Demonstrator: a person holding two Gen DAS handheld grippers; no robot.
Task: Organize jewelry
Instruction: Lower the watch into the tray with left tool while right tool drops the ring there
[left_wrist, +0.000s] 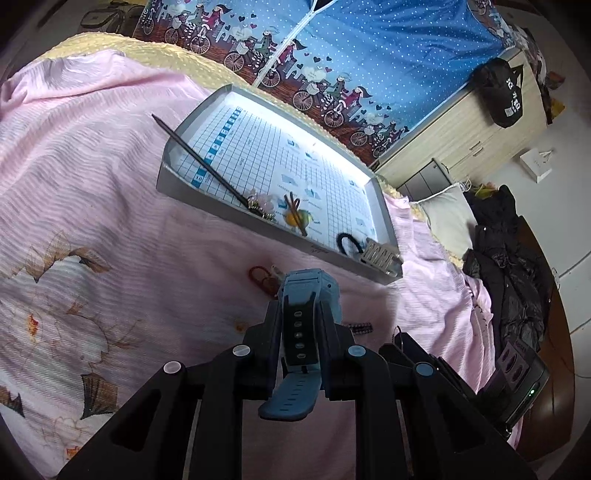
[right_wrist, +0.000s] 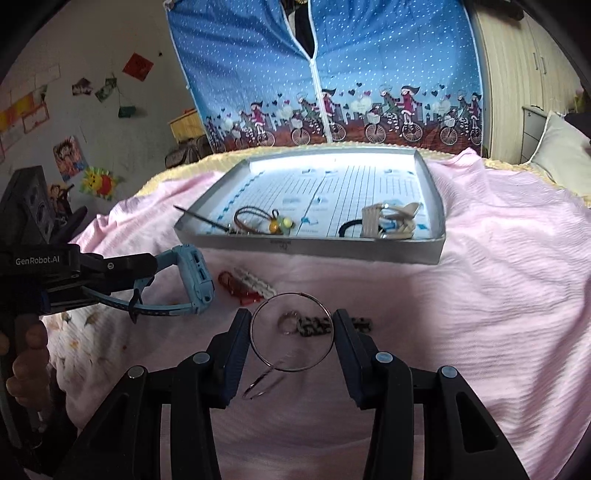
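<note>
A pink blanket covers the bed. On it lies a shallow grey tray with a grid-printed floor, the landmark here. Behind the tray hangs a blue curtain printed with cyclists.

Inside the tray, along its near wall: a thin dark stick leaning over the left wall, a brown cord with a yellow-green charm, a black hair tie and a beige clip at the right end.

In front of the tray, the left gripper is clamped on the strap of a blue watch, holding it above the blanket just left of the tray's near-left corner. A hand grips its handle.

The right gripper, in front of the tray's middle, has its fingers set against either side of a thin metal ring, lifted off the blanket.

On the blanket between ring and tray lie a red clip and a white beaded piece. Below the ring lie a patterned barrette and a small silver ring.
</note>
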